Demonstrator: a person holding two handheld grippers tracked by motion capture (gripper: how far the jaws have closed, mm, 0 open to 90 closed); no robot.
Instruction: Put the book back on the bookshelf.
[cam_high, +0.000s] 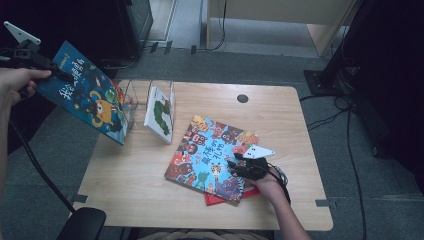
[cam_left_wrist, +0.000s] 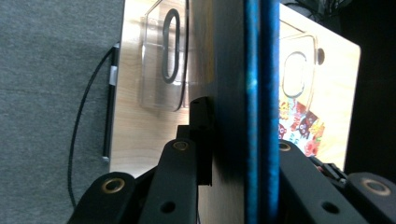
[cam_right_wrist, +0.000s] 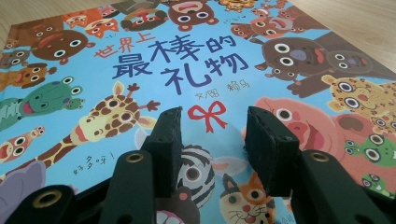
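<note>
Wooden table (cam_high: 150, 200) takes the middle of the high view, grey floor around it. On its centre-right lies the animal book (cam_high: 212, 157), flat, cover up, blue with cartoon animals and a red bow; a red book (cam_high: 220, 199) pokes out from under its near edge. At the far left of the table stands a clear rack (cam_high: 131, 102) with upright dividers; a white book (cam_high: 161, 114) with a green caterpillar leans in its right slot. The blue book (cam_high: 85, 92) hangs in the air over the table's far-left corner, tilted, its lower corner down at the rack's left slot; whether it touches the rack I cannot tell. Left gripper (cam_high: 47, 67) clamps that book at its upper left edge, hand off the table's left side. In the left gripper view the jaws are closed narrow on the blue book (cam_left_wrist: 254, 93), seen edge-on, with the rack (cam_left_wrist: 163, 60) below. Right gripper (cam_high: 237, 165) sits low over the near right part of the animal book. In the right gripper view the right gripper (cam_right_wrist: 212, 126) has jaws about half apart, nothing between them, tips just above the animal book (cam_right_wrist: 140, 60) near the bow.
</note>
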